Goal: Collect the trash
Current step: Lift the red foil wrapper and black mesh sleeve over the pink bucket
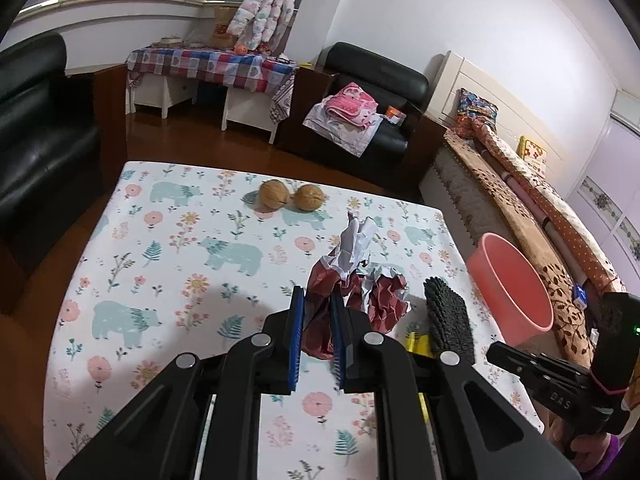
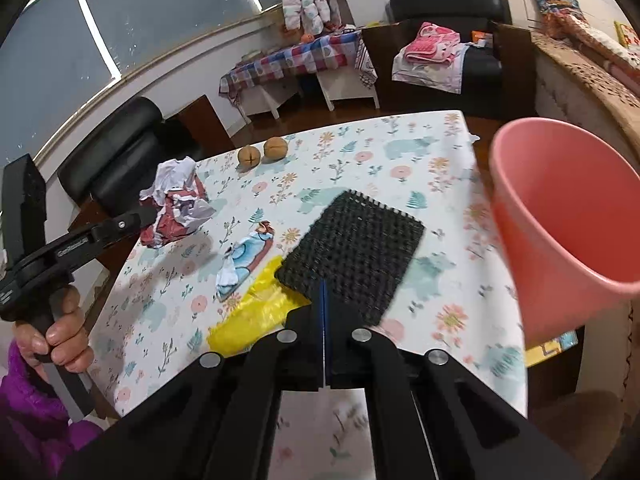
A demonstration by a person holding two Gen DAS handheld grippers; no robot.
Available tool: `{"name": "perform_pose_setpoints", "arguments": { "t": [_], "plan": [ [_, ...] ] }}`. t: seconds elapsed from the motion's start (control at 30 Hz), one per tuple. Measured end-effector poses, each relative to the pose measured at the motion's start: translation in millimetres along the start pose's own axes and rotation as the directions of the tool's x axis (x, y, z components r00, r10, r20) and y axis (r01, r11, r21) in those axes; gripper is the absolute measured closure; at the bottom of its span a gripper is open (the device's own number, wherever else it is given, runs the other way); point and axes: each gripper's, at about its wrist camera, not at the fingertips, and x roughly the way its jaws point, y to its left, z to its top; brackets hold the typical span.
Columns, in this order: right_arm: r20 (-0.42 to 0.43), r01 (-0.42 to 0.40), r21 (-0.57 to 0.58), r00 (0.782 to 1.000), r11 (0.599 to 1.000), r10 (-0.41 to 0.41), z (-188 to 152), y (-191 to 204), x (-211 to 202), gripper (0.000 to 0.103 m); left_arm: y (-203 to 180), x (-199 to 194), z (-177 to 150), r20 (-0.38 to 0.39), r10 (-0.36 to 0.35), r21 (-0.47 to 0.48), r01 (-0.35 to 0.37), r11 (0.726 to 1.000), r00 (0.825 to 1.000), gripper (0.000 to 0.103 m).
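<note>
My left gripper (image 1: pixel 317 300) is shut on a crumpled red-and-white paper wad (image 1: pixel 340 264), held a little above the flowered tablecloth (image 1: pixel 180 240). A second crumpled wad (image 1: pixel 386 300) sits just right of it. In the right wrist view my right gripper (image 2: pixel 324 294) has its blue pads together on the near edge of a black mesh pad (image 2: pixel 352 256), which stands tilted up in the left wrist view. A yellow plastic wrapper (image 2: pixel 252 316) and a blue-and-white wrapper (image 2: pixel 244 256) lie on the cloth. A pink bucket (image 2: pixel 560 208) stands at the table's right edge.
Two walnuts (image 1: pixel 292 196) rest near the far side of the table. Black armchairs (image 1: pixel 40 140) stand to the left and behind, and a bed (image 1: pixel 520 200) runs along the right. A hand in a purple sleeve (image 2: pixel 60 344) holds the left gripper's handle.
</note>
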Motion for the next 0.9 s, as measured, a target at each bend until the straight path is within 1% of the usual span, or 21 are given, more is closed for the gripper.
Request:
{"name": "perform_pose_setpoints", "arguments": {
  "t": [0.07, 0.13, 0.2, 0.23, 0.27, 0.33, 0.43, 0.5, 0.6, 0.67, 0.7, 0.73, 0.8, 0.83, 0.9],
  "plan": [
    [0.000, 0.025, 0.003, 1.000, 1.000, -0.025, -2, -3, -6, 0.102, -6, 1, -1, -0.001, -0.004, 0.010, 0.004, 1.000, 1.000, 0.091],
    [0.003, 0.041, 0.033, 0.999, 0.999, -0.041, -2, -9, -8, 0.102, -11, 2, -1, -0.002, -0.013, 0.017, 0.013, 1.000, 1.000, 0.091],
    [-0.011, 0.054, 0.071, 0.999, 0.996, -0.053, -1, -17, -5, 0.086, -14, 2, -1, -0.003, -0.015, 0.027, 0.015, 1.000, 1.000, 0.091],
    [-0.008, 0.056, 0.090, 0.998, 0.994, -0.055, -1, -20, -4, 0.068, -15, 3, -2, -0.007, -0.016, 0.031, 0.016, 0.999, 1.000, 0.091],
    [-0.005, 0.056, 0.102, 0.998, 0.993, -0.056, -1, -21, -3, 0.062, -15, 5, -3, -0.011, -0.017, 0.031, 0.017, 0.999, 1.000, 0.091],
    [-0.017, 0.057, 0.117, 0.998, 0.992, -0.055, 2, -23, 4, 0.061, -14, 8, -4, -0.021, -0.016, 0.030, 0.017, 0.999, 1.000, 0.091],
    [-0.039, 0.075, 0.137, 0.997, 0.988, -0.070, 9, -25, 19, 0.061, -10, 11, -4, -0.029, -0.019, 0.021, 0.019, 1.000, 0.999, 0.091],
    [-0.064, 0.104, 0.137, 0.993, 0.985, -0.096, 13, -26, 32, 0.061, -7, 12, -4, -0.027, -0.021, 0.019, 0.021, 1.000, 0.999, 0.091],
    [-0.095, 0.148, 0.111, 0.986, 0.983, -0.138, 15, -23, 48, 0.061, -3, 15, -3, -0.034, -0.024, 0.009, 0.024, 1.000, 0.999, 0.091],
    [-0.102, 0.168, 0.067, 0.982, 0.983, -0.161, 14, -16, 54, 0.062, -2, 17, -4, -0.040, -0.025, 0.007, 0.025, 1.000, 0.999, 0.091],
    [-0.103, 0.167, 0.051, 0.981, 0.985, -0.162, 13, -14, 56, 0.066, -2, 17, -4, -0.041, -0.025, 0.006, 0.025, 1.000, 0.999, 0.091],
    [-0.104, 0.160, 0.048, 0.983, 0.986, -0.154, 12, -14, 56, 0.078, -3, 17, -4, -0.041, -0.028, 0.007, 0.028, 1.000, 0.999, 0.091],
    [-0.088, 0.154, 0.037, 0.985, 0.987, -0.151, 12, -13, 52, 0.090, -3, 17, -3, -0.038, -0.029, 0.012, 0.029, 0.999, 0.999, 0.091],
    [-0.075, 0.156, 0.034, 0.985, 0.987, -0.153, 12, -13, 48, 0.094, -4, 17, -3, -0.037, -0.028, 0.014, 0.029, 0.999, 0.999, 0.091],
    [-0.053, 0.144, 0.044, 0.989, 0.989, -0.142, 12, -14, 41, 0.094, -5, 16, -2, -0.034, -0.030, 0.013, 0.030, 0.999, 0.999, 0.091]
  ]
}}
